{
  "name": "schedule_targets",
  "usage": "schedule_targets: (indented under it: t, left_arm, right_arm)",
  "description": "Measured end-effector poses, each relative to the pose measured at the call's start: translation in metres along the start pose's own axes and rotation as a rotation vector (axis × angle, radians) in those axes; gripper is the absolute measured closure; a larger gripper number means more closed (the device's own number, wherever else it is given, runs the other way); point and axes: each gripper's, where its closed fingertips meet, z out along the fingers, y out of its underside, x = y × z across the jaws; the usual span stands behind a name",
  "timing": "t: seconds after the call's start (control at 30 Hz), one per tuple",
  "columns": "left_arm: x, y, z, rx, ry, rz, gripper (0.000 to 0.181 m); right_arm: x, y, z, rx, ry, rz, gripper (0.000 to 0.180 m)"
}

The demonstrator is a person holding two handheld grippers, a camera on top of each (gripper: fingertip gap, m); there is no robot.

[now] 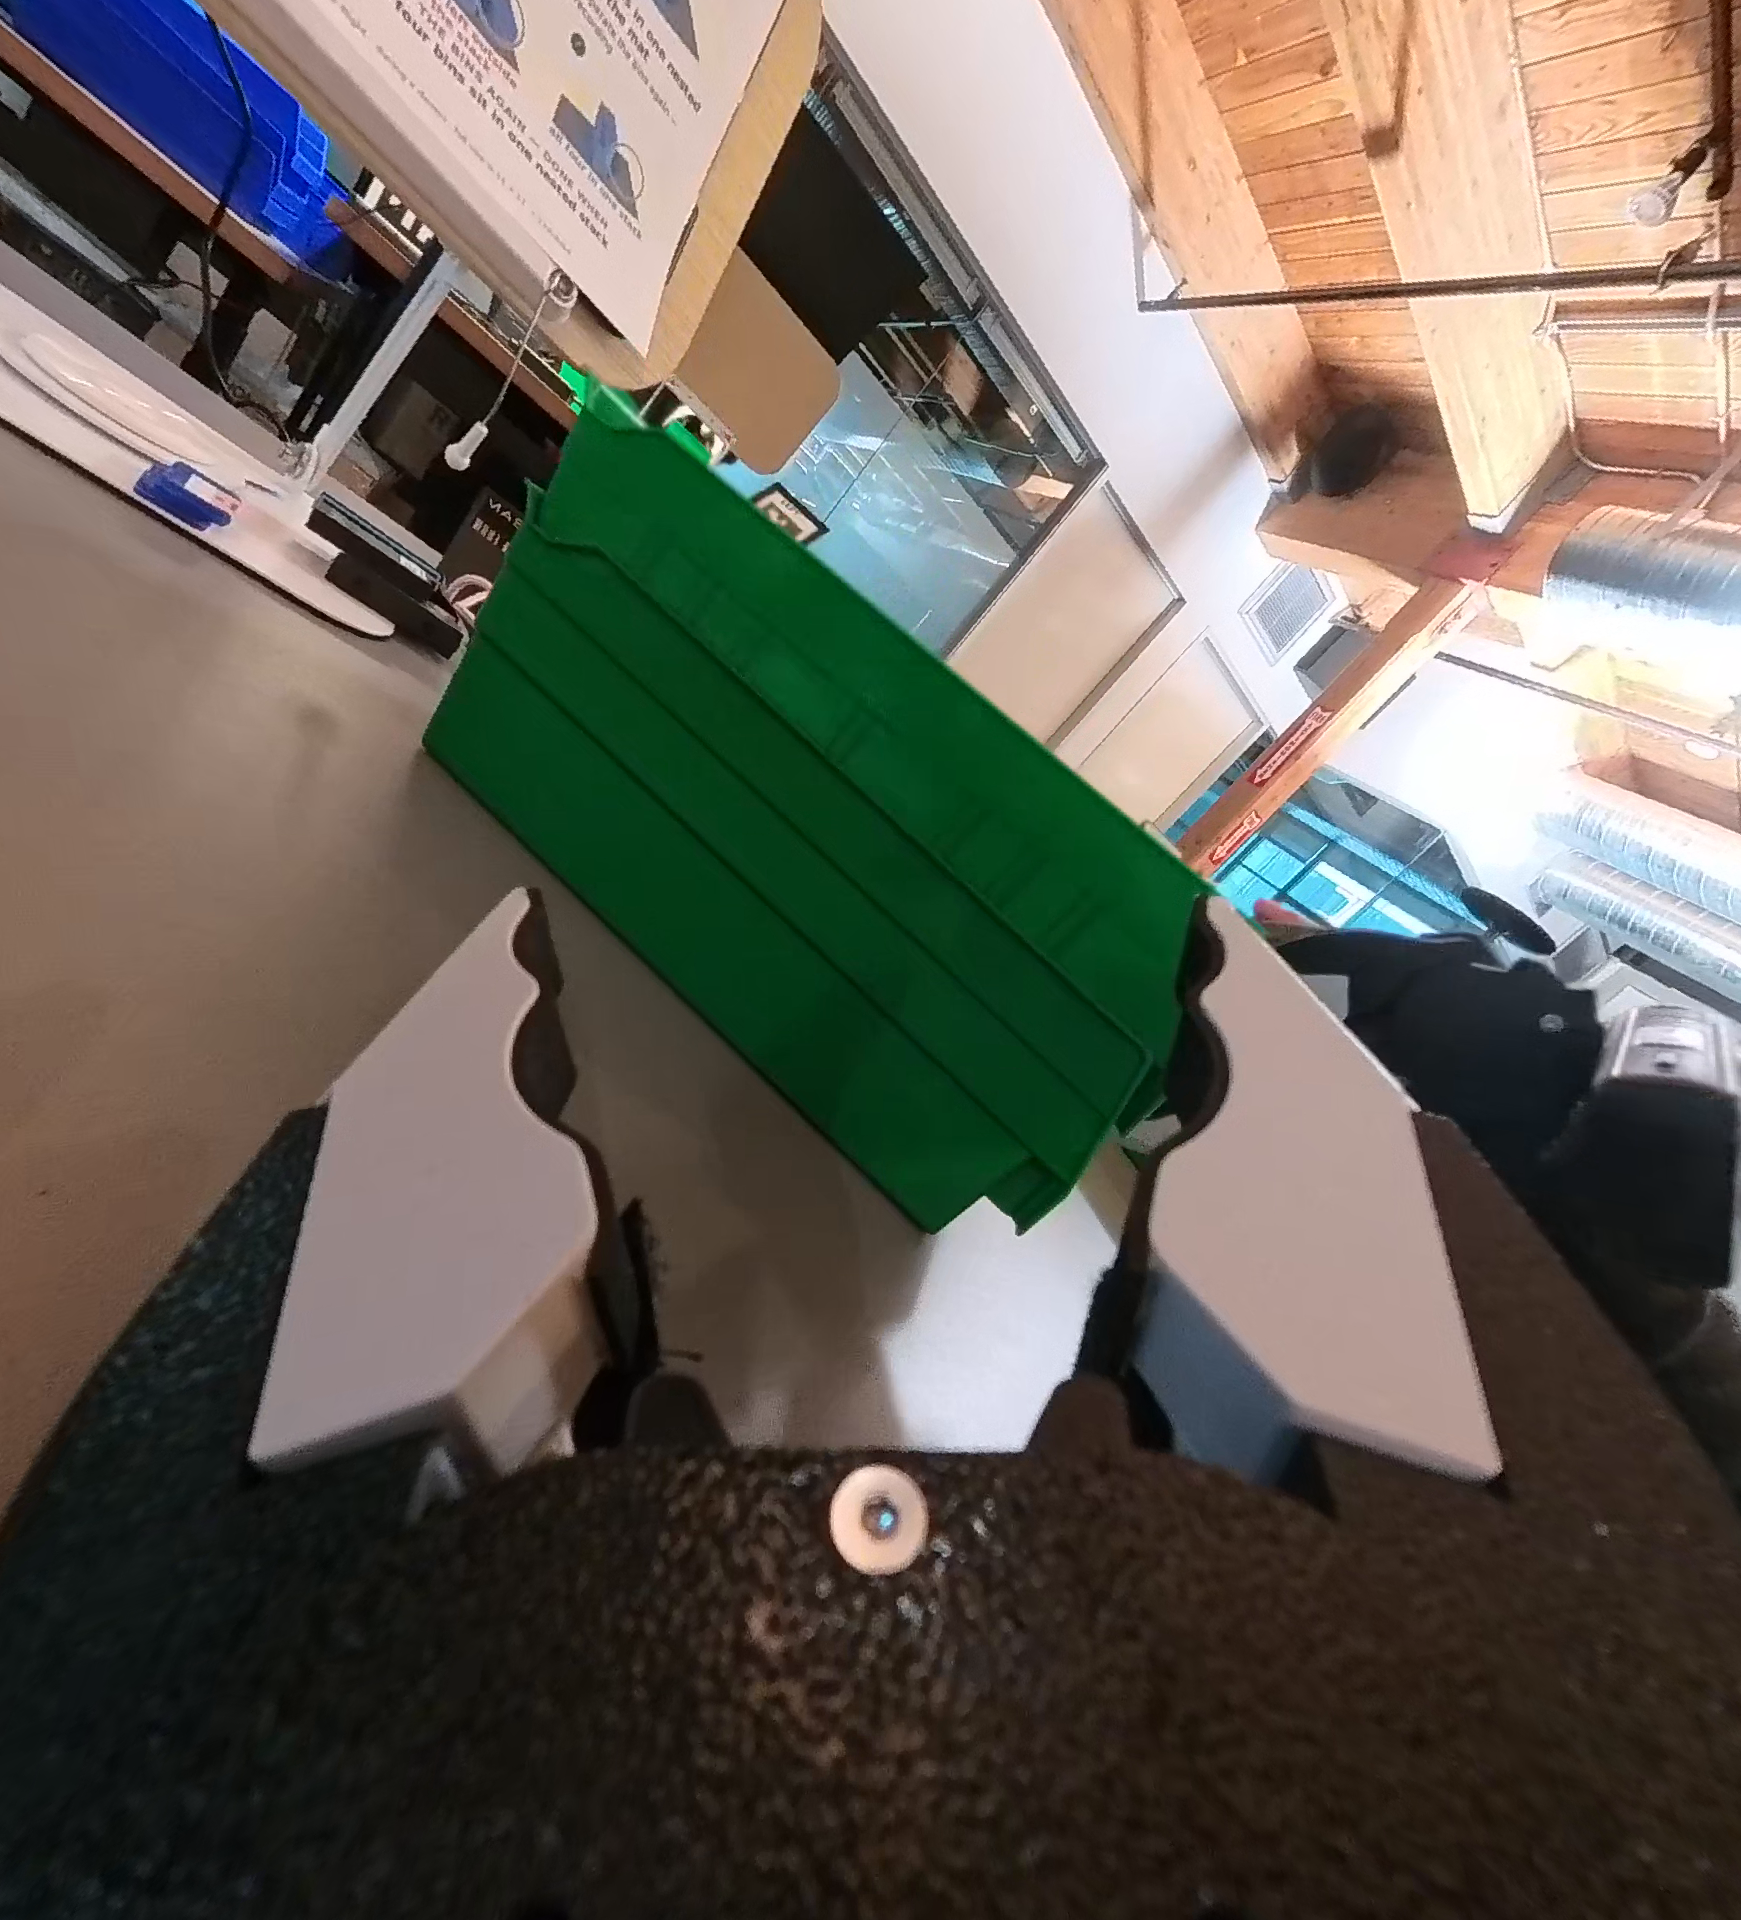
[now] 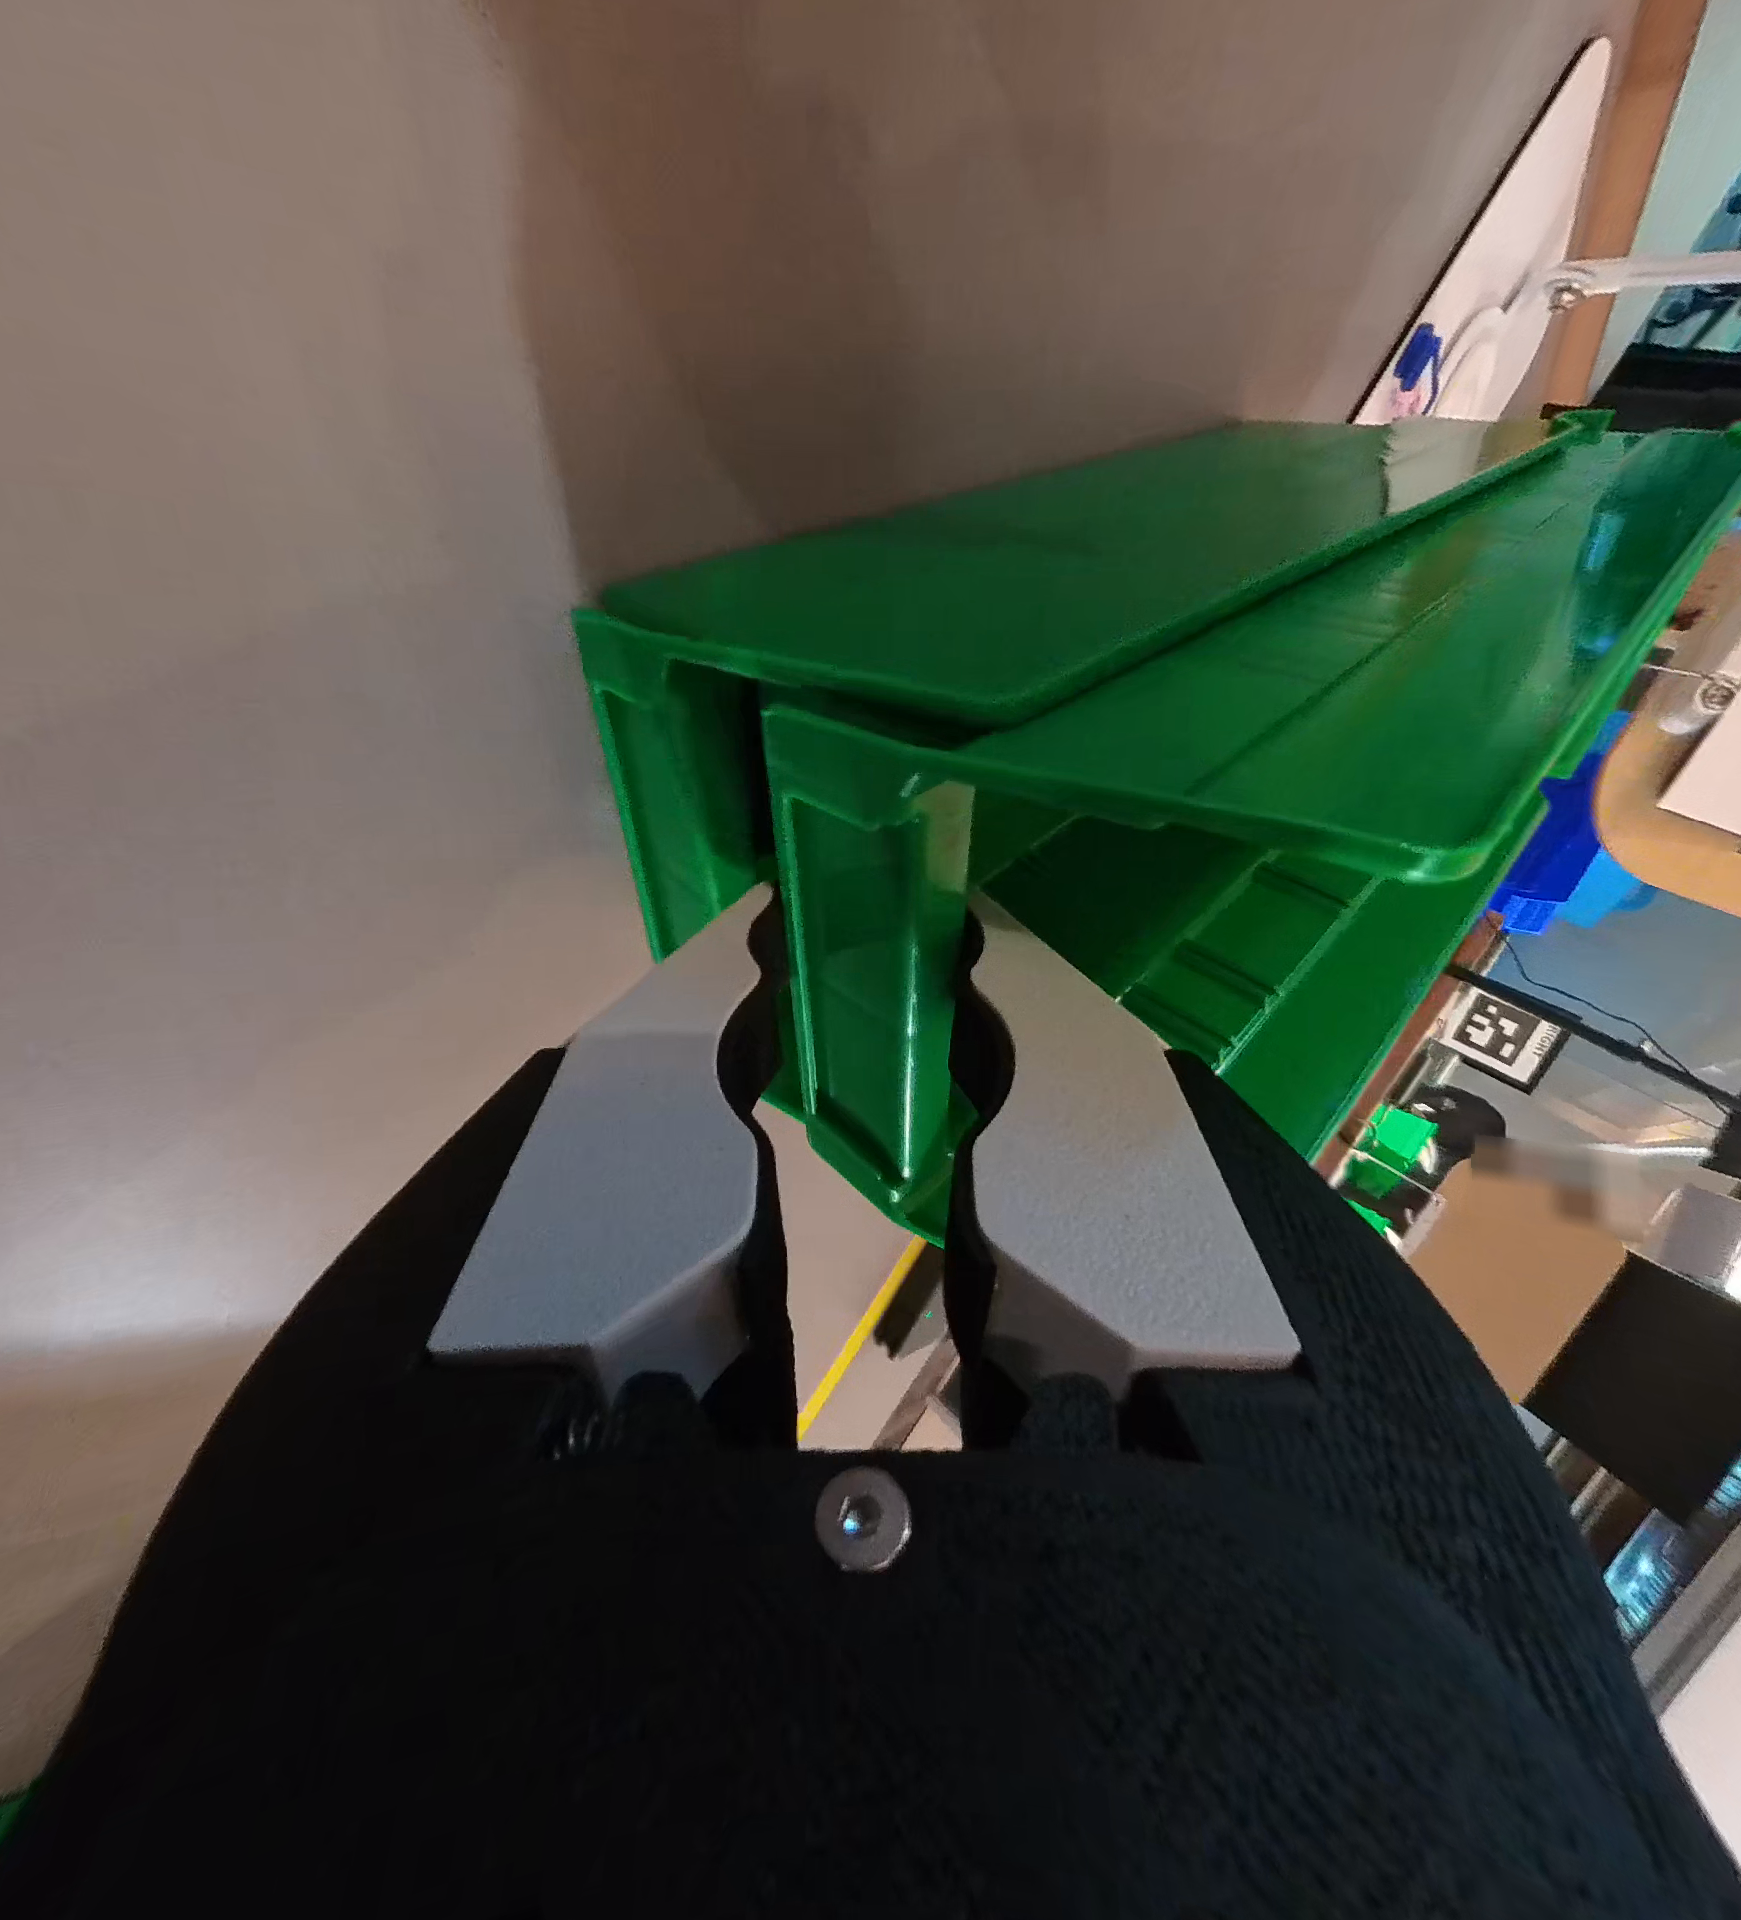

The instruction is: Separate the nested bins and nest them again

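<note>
- Currently your right gripper is clamped on the end wall of a green bin tilting out of the green bin stack.
- Your left gripper gapes empty beside that stack.
- Separating looks barely begun; re-nesting remains.

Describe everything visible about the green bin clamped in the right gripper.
The green bin looks like glossy moulded plastic, long and narrow, with ribbed walls and a flat lip along its rim. The right gripper is shut on its near end wall, one grey finger on each side. It sits partly pulled out of a second green bin beside it, tilted against it, still overlapping. The grey table lies behind them.
</note>
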Motion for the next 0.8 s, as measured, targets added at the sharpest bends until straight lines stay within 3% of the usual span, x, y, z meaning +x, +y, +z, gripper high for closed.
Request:
schedule_targets:
  t: [0.33, 0.5, 0.8]
  left_arm:
    - [0.000, 0.000, 0.000, -0.001, 0.001, -0.001, 0.064]
    - [0.000, 0.000, 0.000, 0.001, 0.002, 0.000, 0.064]
    - [0.000, 0.001, 0.000, -0.003, -0.001, 0.004, 0.065]
  right_arm:
    - [-0.001, -0.001, 0.002, -0.032, 0.027, -0.004, 0.152]
    - [0.012, -0.004, -0.010, 0.024, 0.170, 0.005, 0.132]
    - [-0.008, 0.007, -0.030, 0.075, 0.251, 0.061, 0.143]
